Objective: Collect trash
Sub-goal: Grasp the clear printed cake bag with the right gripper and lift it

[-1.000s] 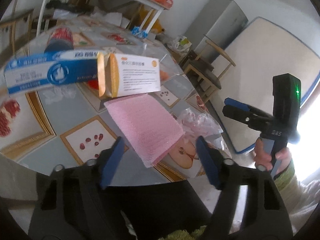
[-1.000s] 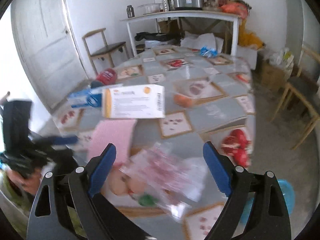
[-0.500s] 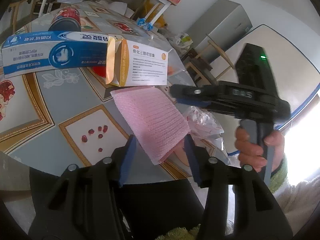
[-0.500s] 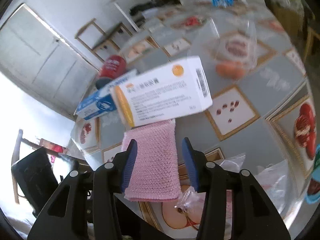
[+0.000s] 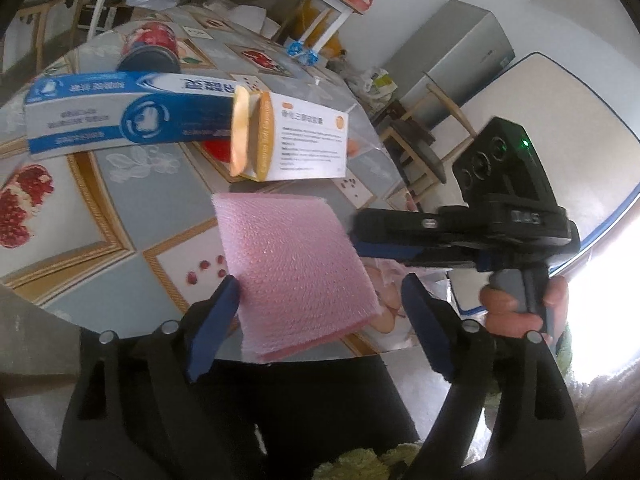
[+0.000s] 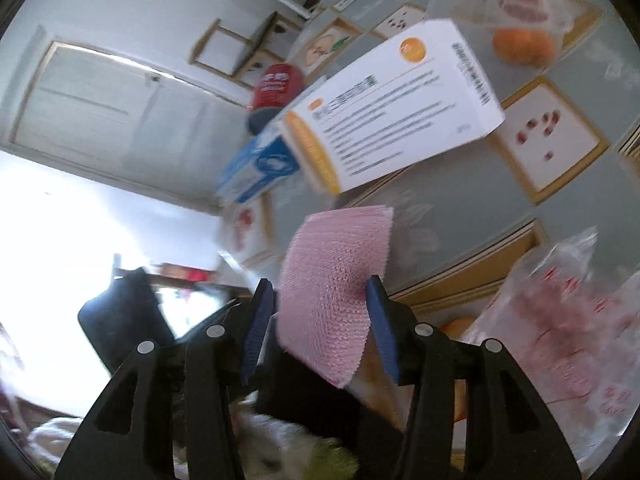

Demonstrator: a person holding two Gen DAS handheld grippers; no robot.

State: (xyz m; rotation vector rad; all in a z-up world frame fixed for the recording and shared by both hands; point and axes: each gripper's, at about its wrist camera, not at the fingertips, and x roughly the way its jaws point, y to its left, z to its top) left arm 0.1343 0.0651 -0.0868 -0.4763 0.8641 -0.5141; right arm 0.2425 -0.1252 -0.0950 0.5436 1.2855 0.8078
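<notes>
Left wrist view: a round table point(image 5: 120, 208) with a fruit-patterned cover fills the scene. On its far left lies a long blue and white box point(image 5: 120, 114), with a red can point(image 5: 150, 46) beyond it and a white and orange box point(image 5: 296, 144) at its right end. A pink foam sheet point(image 5: 296, 264) lies at the near edge, overhanging it toward the person. The left gripper point(image 5: 320, 320) straddles this sheet, its jaws opening wide; whether a pad touches it I cannot tell. The right gripper point(image 5: 384, 236), held by a hand point(image 5: 516, 308), reaches in from the right to the sheet's right edge.

Right wrist view: the right gripper point(image 6: 320, 320) has the sheet point(image 6: 336, 276) between its half-spread, opening jaws; a clear plastic bag point(image 6: 560, 320) lies right, an orange point(image 6: 522, 46) farther off.
</notes>
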